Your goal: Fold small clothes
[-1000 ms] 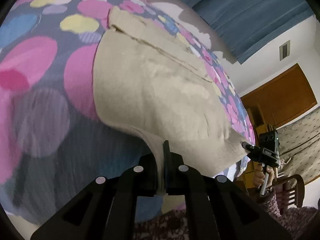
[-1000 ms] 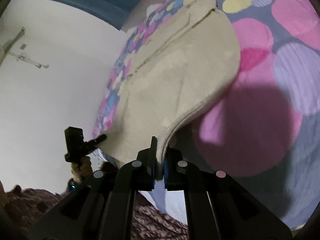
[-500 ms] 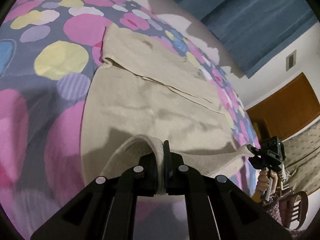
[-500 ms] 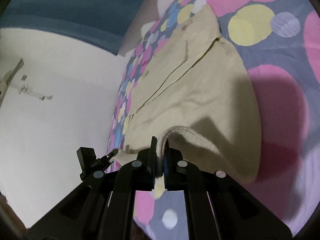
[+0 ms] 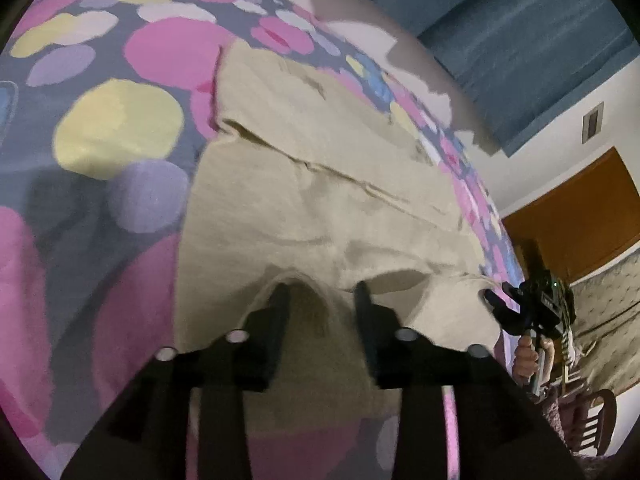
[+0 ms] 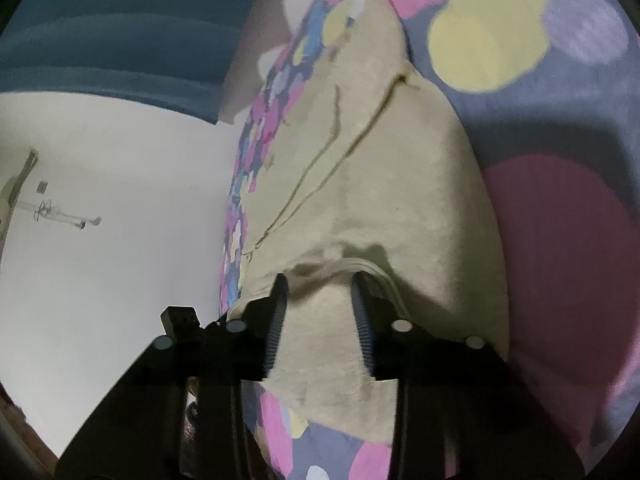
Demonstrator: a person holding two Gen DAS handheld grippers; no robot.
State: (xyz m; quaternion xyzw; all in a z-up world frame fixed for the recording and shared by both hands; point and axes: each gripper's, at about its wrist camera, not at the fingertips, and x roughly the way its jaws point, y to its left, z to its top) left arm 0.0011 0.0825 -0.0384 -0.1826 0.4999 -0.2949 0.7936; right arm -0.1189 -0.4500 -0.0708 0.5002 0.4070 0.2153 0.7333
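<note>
A beige garment point(image 5: 320, 184) lies folded on the spotted bedspread point(image 5: 120, 128); its near half is laid over the far half. My left gripper point(image 5: 320, 300) hovers over the folded edge. Its jaws are opening and the cloth edge sits loose between them, clear of both pads. In the right wrist view the same garment point(image 6: 380, 184) stretches away, and my right gripper point(image 6: 319, 292) is also opening, with the hem slack between its fingers. The right gripper point(image 5: 524, 312) shows at the garment's far corner in the left wrist view, held by a hand.
The bedspread point(image 6: 540, 240) extends well beyond the garment on both sides. Blue curtains point(image 5: 520, 40), a white wall point(image 6: 120, 240) and a wooden door point(image 5: 576, 216) stand beyond the bed. A wooden chair point(image 5: 596, 420) is at the lower right.
Both grippers carried the garment's edge forward over the far half and lowered it. Both then went from shut on the hem to open, letting the cloth go.
</note>
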